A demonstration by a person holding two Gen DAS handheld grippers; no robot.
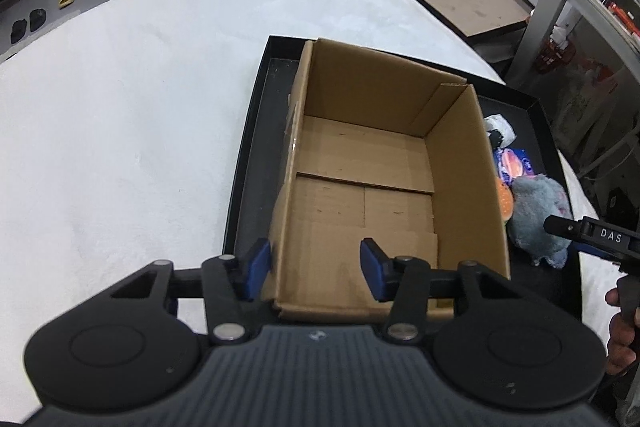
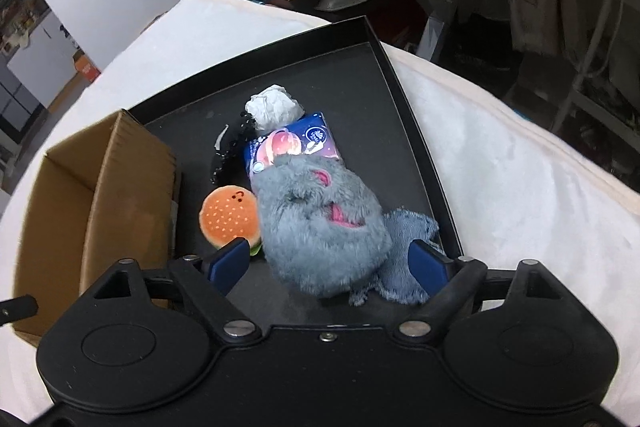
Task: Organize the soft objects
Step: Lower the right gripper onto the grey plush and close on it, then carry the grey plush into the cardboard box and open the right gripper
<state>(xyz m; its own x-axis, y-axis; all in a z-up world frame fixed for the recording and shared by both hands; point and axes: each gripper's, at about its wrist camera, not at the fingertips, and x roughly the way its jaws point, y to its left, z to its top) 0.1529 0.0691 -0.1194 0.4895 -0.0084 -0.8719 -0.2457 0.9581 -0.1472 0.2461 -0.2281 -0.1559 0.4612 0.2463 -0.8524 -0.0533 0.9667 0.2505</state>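
Left wrist view
- Left gripper (image 1: pixel 316 269): jaws apart, empty, straddling the near-left wall of the cardboard box (image 1: pixel 360 187).
- Box: open top, nothing inside; stands in the left part of a black tray (image 1: pixel 256 147) on the white-covered table (image 1: pixel 120 107).
- Soft things: grey plush (image 1: pixel 538 215) lies outside the box at 3 o'clock, beside its right wall; burger plush (image 1: pixel 503 201) squeezed between them.
- Right gripper (image 1: pixel 580 233): comes in from 4 o'clock, tip at the plush.

Right wrist view
- Right gripper (image 2: pixel 328 263): jaws wide apart, grey plush (image 2: pixel 320 223) between them, not clamped.
- Plush axis: long axis runs 11 to 5 o'clock; pink mouth faces up, ragged tail end at 5.
- Neighbours: burger plush (image 2: pixel 229 219) touching at 9 o'clock; tissue pack (image 2: pixel 292 145) partly under the plush at 12; white crumpled wad (image 2: pixel 274 107) and black beaded item (image 2: pixel 230 151) beyond.

Risks (judgement)
- Fur only: shallow pinch could slip on lifting.
- Drag-along: closing could catch the burger, or lifting could shift the tissue pack.
- Box wall: left gripper could nudge the box.
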